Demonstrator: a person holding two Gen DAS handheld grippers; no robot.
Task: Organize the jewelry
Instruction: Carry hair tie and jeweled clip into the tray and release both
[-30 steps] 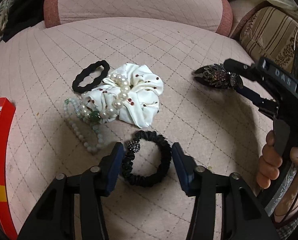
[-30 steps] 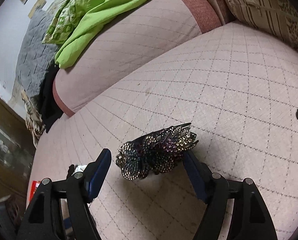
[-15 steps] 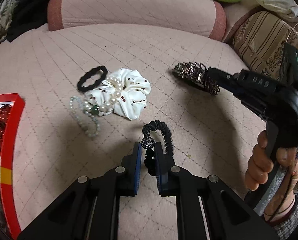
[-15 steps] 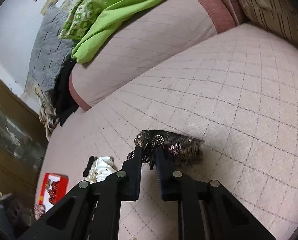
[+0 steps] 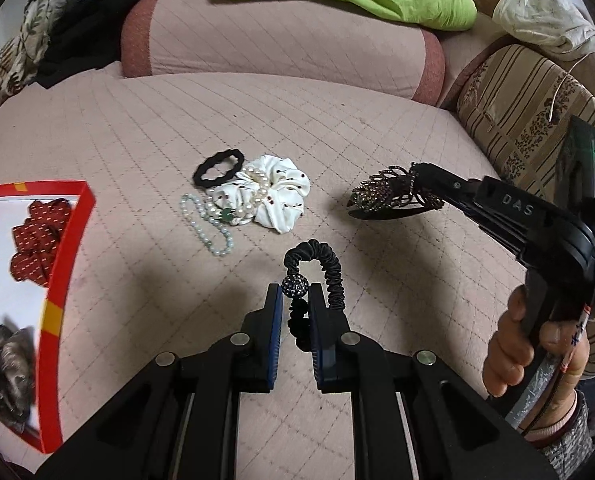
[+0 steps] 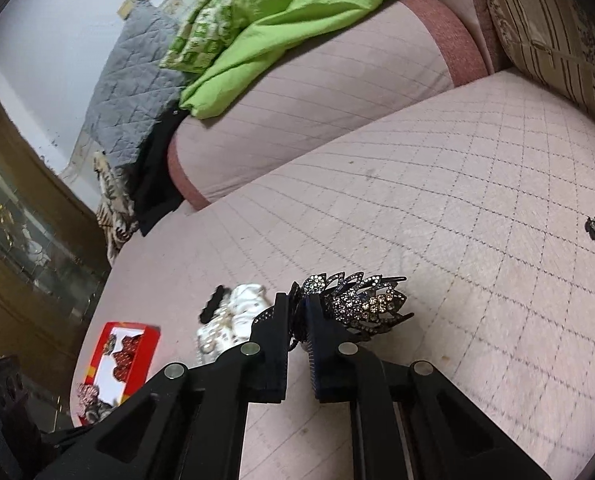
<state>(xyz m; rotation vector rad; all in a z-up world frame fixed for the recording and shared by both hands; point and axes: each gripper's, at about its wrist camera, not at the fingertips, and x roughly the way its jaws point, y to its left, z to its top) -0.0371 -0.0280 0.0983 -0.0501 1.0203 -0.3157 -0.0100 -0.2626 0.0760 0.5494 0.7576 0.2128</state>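
The left claw (image 5: pixel 296 297) pinches a black ruched scrunchie with a sparkly bead (image 5: pixel 320 270), seemingly lifted off the pink quilted sofa seat (image 5: pixel 137 128). The right claw (image 6: pixel 297 309) pinches a dark rhinestone leaf-shaped hair clip (image 6: pixel 361 308) above the seat.

We're in a lived-in home, a living room or bedroom corner, working on a pink quilted sofa seat (image 5: pixel 337 128) with a matching bolster-like back cushion (image 5: pixel 281 36). A crumpled lime-green blanket (image 6: pixel 297 12) and a grey quilted throw (image 6: pixel 137 64) drape over it, with a beige striped floral cushion (image 5: pixel 525 112) alongside. A brown wooden glass-fronted cabinet (image 6: pixel 13 232) stands against a pale wall.
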